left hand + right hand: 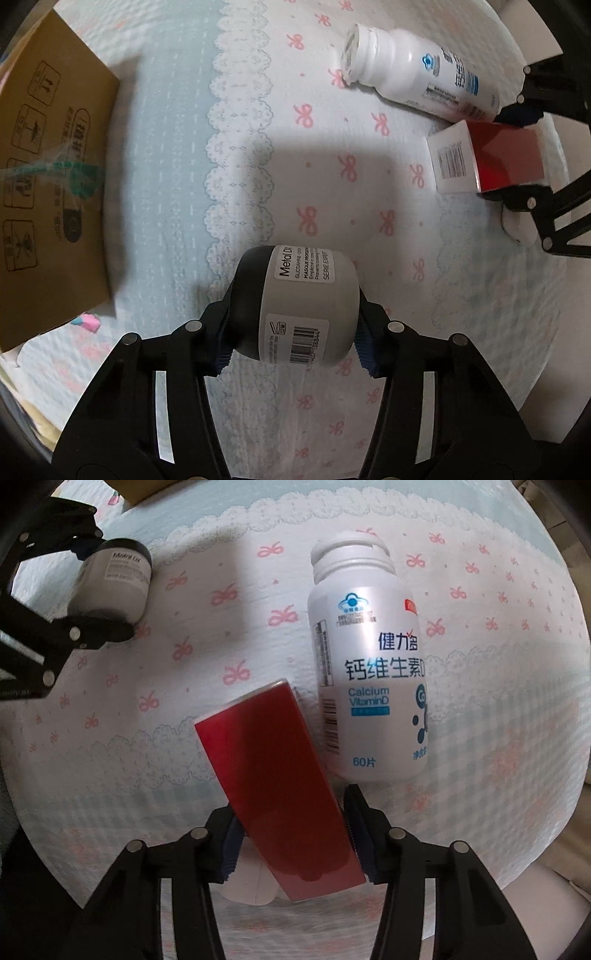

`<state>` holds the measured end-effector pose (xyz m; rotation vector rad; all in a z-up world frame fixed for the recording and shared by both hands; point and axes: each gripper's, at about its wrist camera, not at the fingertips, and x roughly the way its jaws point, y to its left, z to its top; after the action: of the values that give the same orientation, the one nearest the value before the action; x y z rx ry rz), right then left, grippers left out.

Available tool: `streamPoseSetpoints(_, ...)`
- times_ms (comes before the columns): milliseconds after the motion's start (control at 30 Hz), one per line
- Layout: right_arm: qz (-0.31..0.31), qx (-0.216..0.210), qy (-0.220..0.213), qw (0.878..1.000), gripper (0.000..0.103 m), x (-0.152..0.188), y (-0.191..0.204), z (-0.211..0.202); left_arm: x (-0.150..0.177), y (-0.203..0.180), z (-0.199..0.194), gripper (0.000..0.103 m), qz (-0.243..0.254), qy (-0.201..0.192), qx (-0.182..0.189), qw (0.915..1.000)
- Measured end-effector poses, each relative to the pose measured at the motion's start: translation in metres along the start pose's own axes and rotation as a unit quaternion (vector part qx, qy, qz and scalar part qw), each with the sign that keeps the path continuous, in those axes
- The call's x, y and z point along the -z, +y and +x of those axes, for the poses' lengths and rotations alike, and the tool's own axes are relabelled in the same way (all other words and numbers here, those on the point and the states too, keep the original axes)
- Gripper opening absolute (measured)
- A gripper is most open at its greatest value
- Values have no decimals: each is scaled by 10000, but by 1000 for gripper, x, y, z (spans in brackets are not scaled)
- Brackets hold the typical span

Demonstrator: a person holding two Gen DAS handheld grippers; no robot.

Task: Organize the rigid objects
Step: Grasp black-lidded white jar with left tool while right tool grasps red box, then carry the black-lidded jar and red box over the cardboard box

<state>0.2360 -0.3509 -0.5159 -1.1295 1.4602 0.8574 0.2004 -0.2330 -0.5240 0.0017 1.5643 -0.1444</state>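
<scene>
The left gripper (295, 321) is clamped on a grey jar (303, 302) with a black lid, low in the frame's centre, its fingers pressing the lid end and the base. The right gripper (295, 834) grips a red carton (280, 794) across its lower half. A white calcium bottle (369, 672) lies on the bow-patterned bedspread (221, 635), just beside the carton. A cardboard box (48, 177) sits at far left.

Your left gripper (293, 332) clamps the grey jar (306, 306). Beyond the jar lie the white bottle (417, 70) and red box (491, 158); the cardboard box (48, 177) sits far left of it.
</scene>
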Motion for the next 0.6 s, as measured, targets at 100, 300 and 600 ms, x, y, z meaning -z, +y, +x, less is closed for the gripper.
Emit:
streamPoseSetpoints(100,24,29,-22,10000,46,1,6,-3,1,1,-2,49,18,-19,-3,10000)
streamPoseSetpoints(300,270,0,-160,9995,42,3,14,-23,2,7,-11,49,-19,-115,57,9999)
streamPoseSetpoints(600,1234,-186,-369,9915,38,21,25,-64,13,15,-57,49,56,-472,178,9987)
